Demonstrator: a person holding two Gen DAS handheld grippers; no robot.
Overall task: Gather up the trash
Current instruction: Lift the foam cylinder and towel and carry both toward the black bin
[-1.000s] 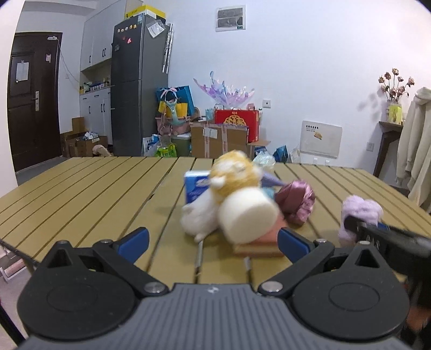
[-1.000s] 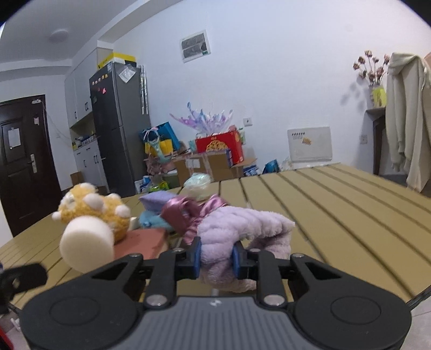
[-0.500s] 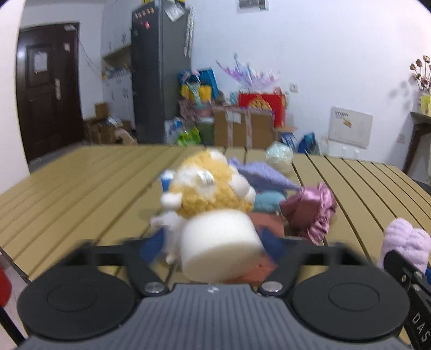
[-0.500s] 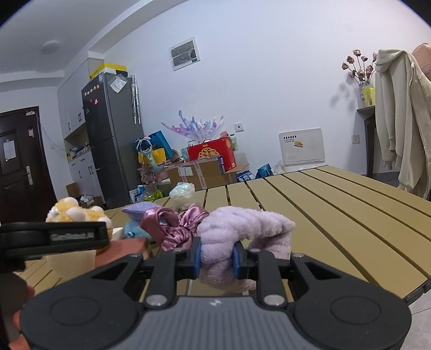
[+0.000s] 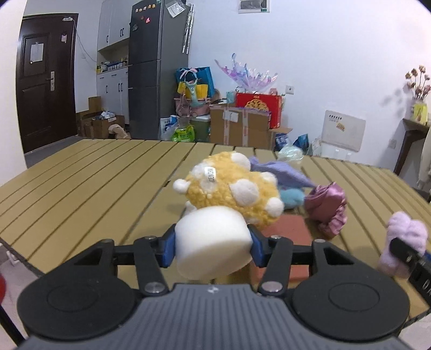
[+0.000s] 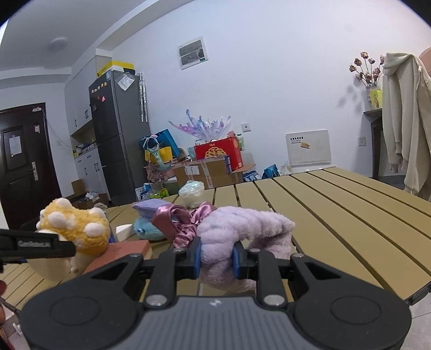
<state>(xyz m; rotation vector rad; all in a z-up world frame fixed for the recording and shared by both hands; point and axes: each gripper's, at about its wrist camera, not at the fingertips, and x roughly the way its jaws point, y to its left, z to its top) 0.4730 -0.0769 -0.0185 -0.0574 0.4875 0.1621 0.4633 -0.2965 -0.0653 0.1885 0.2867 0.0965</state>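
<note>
Trash is piled at mid-frame on the slatted table (image 5: pixel 80 193). A white foam cylinder (image 5: pixel 212 247) at lower centre is being closed on by the left gripper (image 5: pixel 211 249), pads touching. A lilac plush piece (image 6: pixel 229 237) is clenched in the right gripper (image 6: pixel 215 258).

A lived-in home room. A tall grey fridge (image 5: pixel 157 67) and white cabinets (image 5: pixel 113 24) stood at the far left beside a dark door (image 5: pixel 44 80); gift boxes (image 5: pixel 242 126) crowded the far wall behind a slatted table (image 5: pixel 80 183).
</note>
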